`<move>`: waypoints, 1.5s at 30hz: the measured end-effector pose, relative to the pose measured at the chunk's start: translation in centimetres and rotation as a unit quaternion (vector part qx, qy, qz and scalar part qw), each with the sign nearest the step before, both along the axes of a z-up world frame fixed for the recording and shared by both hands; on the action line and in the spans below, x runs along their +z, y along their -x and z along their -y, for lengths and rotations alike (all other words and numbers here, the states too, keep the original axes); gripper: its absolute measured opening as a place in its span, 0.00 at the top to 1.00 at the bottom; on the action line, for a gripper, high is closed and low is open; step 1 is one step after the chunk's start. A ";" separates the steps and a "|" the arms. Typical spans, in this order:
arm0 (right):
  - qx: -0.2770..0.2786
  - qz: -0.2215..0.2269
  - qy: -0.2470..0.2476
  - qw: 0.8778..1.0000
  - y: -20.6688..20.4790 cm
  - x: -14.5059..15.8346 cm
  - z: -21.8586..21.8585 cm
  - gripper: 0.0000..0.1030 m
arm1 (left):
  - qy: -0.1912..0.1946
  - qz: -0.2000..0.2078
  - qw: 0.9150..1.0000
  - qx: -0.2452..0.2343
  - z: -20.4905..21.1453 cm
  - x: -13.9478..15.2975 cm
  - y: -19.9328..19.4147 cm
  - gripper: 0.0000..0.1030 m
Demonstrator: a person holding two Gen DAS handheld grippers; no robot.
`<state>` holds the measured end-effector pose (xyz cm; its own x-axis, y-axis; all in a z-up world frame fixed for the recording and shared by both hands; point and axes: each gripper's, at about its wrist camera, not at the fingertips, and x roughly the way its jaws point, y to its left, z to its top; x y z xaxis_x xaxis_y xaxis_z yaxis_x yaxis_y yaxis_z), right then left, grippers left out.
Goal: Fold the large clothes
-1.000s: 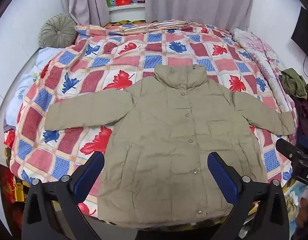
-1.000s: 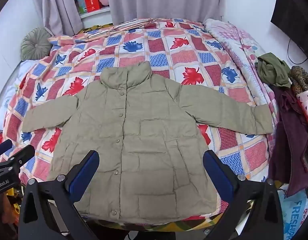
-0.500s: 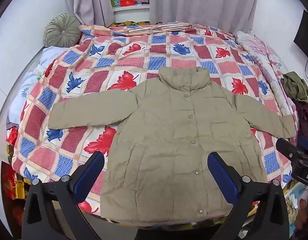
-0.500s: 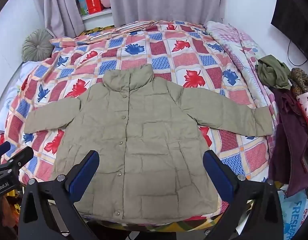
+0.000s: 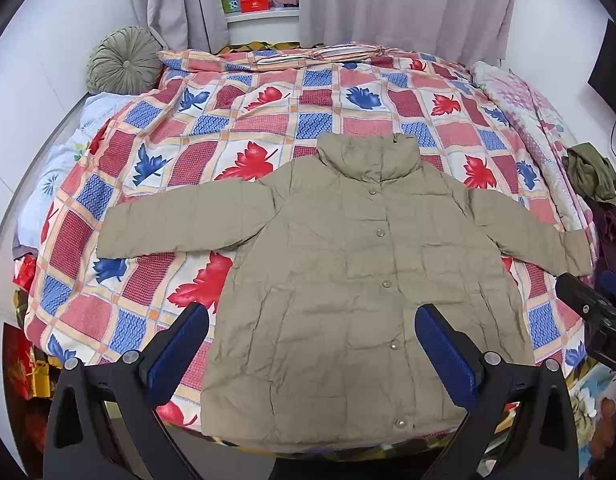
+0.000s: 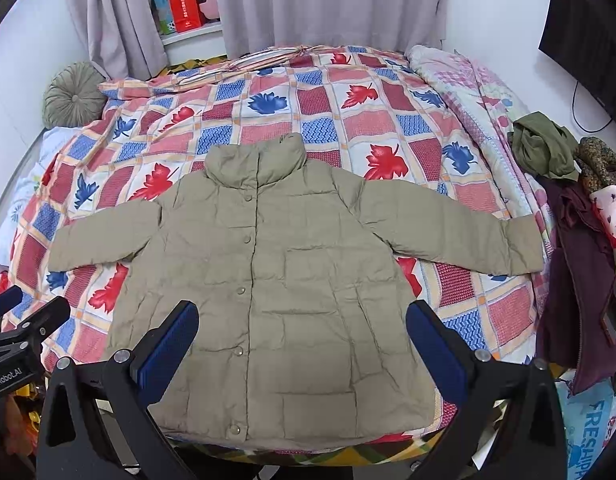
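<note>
A khaki buttoned puffer jacket (image 5: 347, 272) lies flat, front up, on the bed, both sleeves spread out and collar pointing away; it also shows in the right wrist view (image 6: 284, 276). Its hem lies at the bed's near edge. My left gripper (image 5: 311, 332) is open and empty, held above the jacket's lower half. My right gripper (image 6: 302, 328) is open and empty too, above the hem area. The right gripper's body shows at the right edge of the left wrist view (image 5: 595, 320).
The bed carries a checked quilt with red and blue leaves (image 5: 244, 128). A round green cushion (image 5: 124, 60) sits at the far left corner. A pile of dark and green clothes (image 6: 567, 208) lies at the right side. Curtains and a shelf stand behind.
Both grippers have drawn back and up a little, so the jacket sits lower and smaller in both views. The jacket itself has not moved.
</note>
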<state>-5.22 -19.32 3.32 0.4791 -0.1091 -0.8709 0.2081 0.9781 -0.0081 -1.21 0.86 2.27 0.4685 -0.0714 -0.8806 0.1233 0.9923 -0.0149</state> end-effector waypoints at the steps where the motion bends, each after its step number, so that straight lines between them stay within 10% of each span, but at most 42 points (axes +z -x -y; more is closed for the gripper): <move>1: 0.001 0.001 0.001 1.000 -0.1 0.2 0.0 0.00 | 0.000 0.000 1.000 0.001 -0.1 0.0 0.0 0.00; 45: 0.004 0.007 0.001 1.000 -0.1 0.3 0.0 0.00 | -0.003 0.000 1.000 0.002 0.4 0.4 -0.5 0.00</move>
<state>-5.10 -19.30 3.57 0.4919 -0.1070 -0.8640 0.2011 0.9795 -0.0068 -0.73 0.50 2.64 0.4694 -0.0646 -0.8806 0.1184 0.9929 -0.0097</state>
